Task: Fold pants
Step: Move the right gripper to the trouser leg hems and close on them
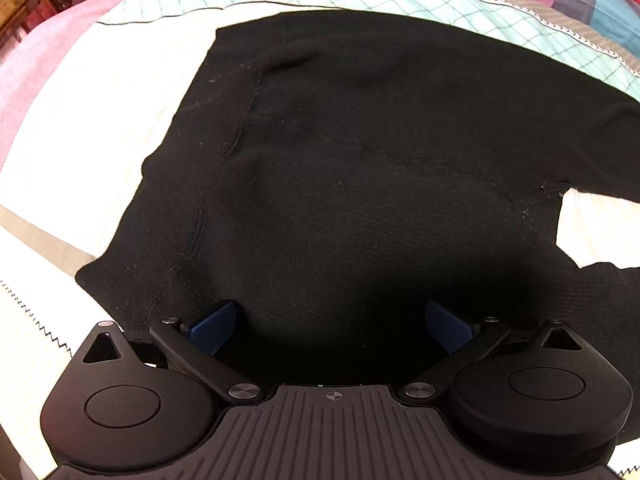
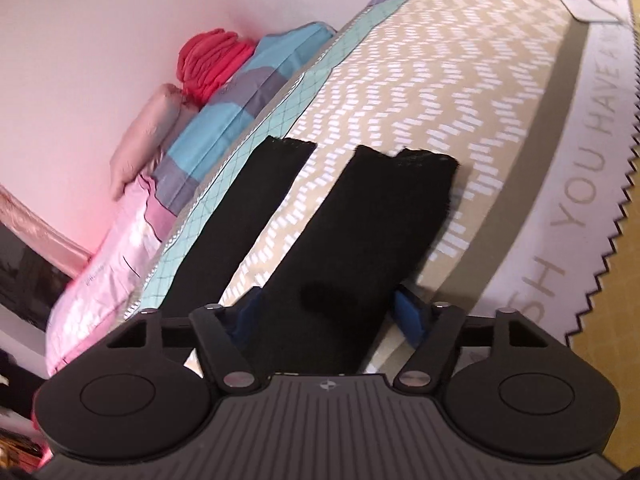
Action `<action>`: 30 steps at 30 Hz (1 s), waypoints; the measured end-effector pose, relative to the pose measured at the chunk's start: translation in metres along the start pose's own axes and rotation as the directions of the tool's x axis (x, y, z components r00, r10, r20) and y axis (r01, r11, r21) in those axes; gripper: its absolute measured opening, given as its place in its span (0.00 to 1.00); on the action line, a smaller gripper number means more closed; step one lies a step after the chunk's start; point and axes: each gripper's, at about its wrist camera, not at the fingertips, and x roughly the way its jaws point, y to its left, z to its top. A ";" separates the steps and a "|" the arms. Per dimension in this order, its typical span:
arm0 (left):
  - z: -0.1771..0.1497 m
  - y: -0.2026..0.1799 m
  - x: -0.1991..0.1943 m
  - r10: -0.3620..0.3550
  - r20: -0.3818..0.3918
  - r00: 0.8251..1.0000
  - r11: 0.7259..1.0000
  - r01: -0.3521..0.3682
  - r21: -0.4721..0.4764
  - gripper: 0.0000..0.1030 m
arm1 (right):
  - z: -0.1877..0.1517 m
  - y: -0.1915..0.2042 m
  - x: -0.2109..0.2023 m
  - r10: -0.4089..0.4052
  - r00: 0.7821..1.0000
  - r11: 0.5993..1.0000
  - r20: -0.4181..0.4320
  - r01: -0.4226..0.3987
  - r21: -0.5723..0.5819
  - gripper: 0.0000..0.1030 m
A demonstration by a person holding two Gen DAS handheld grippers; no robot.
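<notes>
Black knit pants (image 1: 340, 152) lie flat on the bed. The left wrist view shows their waist and seat, with the crotch split at the right. My left gripper (image 1: 330, 326) is open just over the near edge of the waist, one blue pad on each side, nothing held. The right wrist view shows the two legs (image 2: 360, 232) running away across the bed, their cuffs at the far end. My right gripper (image 2: 326, 316) is open, and its blue pads straddle the nearer leg low over the cloth.
The bedspread (image 2: 460, 80) is beige with white dashes, a teal band and a printed strip of letters. Pillows and folded bedding (image 2: 224, 120) with a red bundle (image 2: 212, 60) lie along the pink wall. Pink cloth (image 1: 48, 60) lies left of the pants.
</notes>
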 end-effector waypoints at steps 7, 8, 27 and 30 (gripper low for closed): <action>0.002 0.000 0.004 0.008 -0.007 1.000 1.000 -0.008 -0.013 1.00 | 0.002 -0.020 -0.006 0.053 0.999 0.997 -0.014 -0.052 0.055 0.48; 0.002 0.000 0.004 0.008 -0.009 1.000 1.000 -0.008 -0.017 1.00 | 0.003 -0.019 -0.005 0.054 0.998 0.998 -0.010 -0.054 0.046 0.48; 0.009 -0.003 0.010 0.013 -0.050 0.999 1.000 -0.013 -0.011 1.00 | 0.024 -0.049 -0.049 -0.086 0.996 0.996 0.032 0.087 -0.032 0.07; 0.006 -0.003 0.010 0.012 -0.044 0.999 1.000 -0.013 -0.005 1.00 | 0.024 -0.043 -0.040 -0.127 0.992 0.990 0.017 0.127 -0.056 0.07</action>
